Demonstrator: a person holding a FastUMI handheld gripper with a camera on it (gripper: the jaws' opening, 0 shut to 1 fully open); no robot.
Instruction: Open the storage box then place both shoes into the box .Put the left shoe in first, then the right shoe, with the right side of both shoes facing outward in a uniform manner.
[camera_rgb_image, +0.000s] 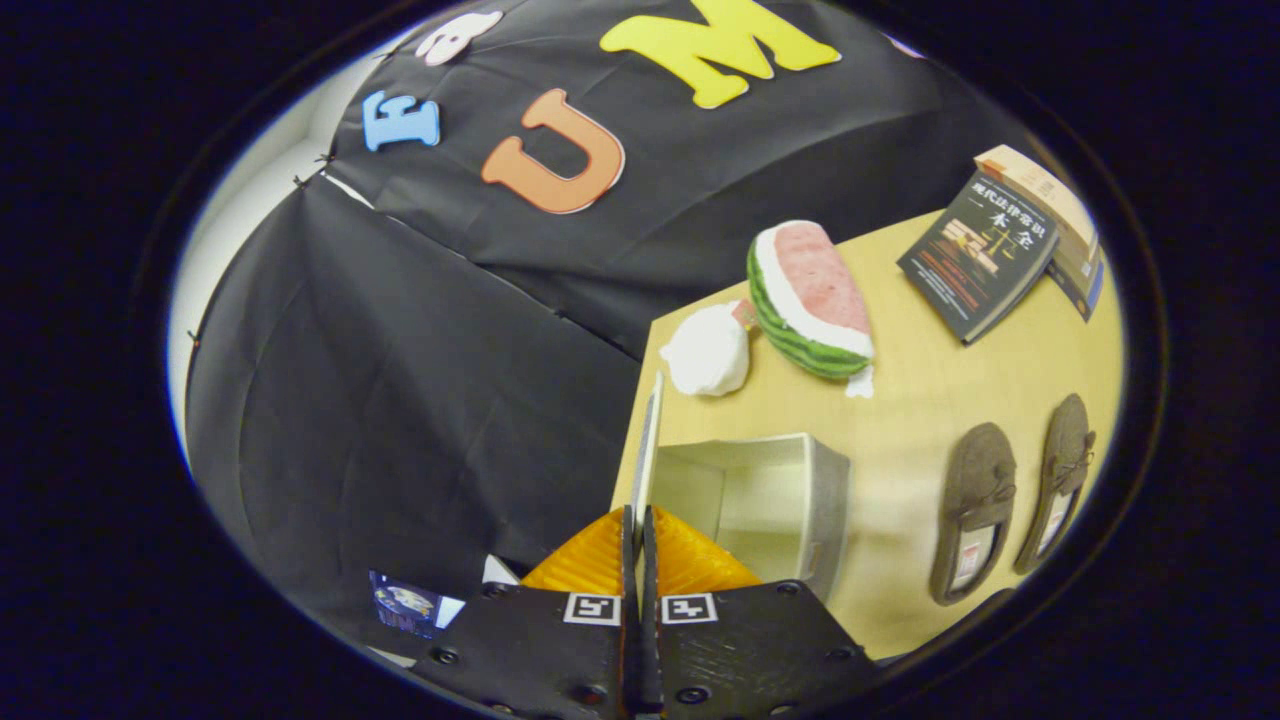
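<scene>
Gripper view: the storage box (770, 500) sits at the tabletop's (920, 400) near corner by the booth wall, open and with nothing inside. Its lid (648, 450) stands upright, pinched edge-on between the pressed-together fingers of the claw (638, 530). Letting go carelessly could let the lid swing shut again, or tug the light box off the tabletop's edge. Both shoes (975, 510) lie side by side beyond the box, not yet moved; confusing left and right is a risk. A watermelon toy (810, 300), white pouch (706, 350) and books (985, 250) lie toward the far edge.
</scene>
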